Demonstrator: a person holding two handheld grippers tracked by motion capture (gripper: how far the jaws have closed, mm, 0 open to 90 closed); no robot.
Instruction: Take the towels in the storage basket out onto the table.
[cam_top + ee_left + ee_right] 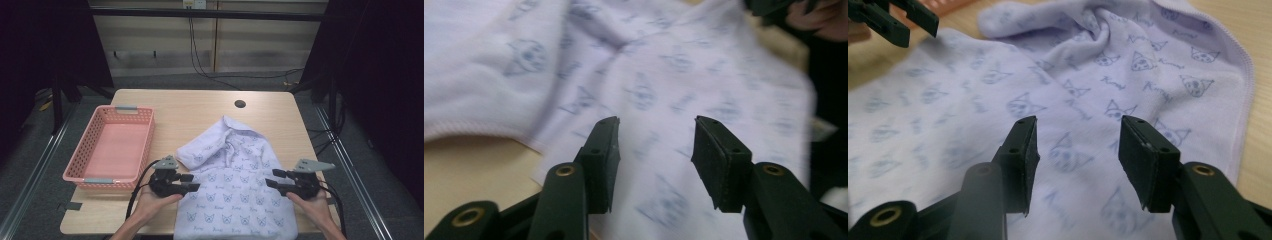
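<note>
A pale lilac cloth (235, 185) printed with small cat faces lies on the wooden table (190, 107), bunched at its far end and hanging over the near edge. My left gripper (191, 182) is at the cloth's left edge, pointing right with its jaws apart. In the left gripper view, the left gripper (656, 125) is open just above the cloth (649, 75), with nothing between the pads. My right gripper (271, 178) is at the right edge, pointing left. The right gripper (1077, 125) is also open over the cloth (1088, 75), apart from it.
A pink plastic basket (80, 150) with grey handles stands empty at the table's left. A round dark hole (240, 104) sits near the far edge. Dark frames and cables surround the table.
</note>
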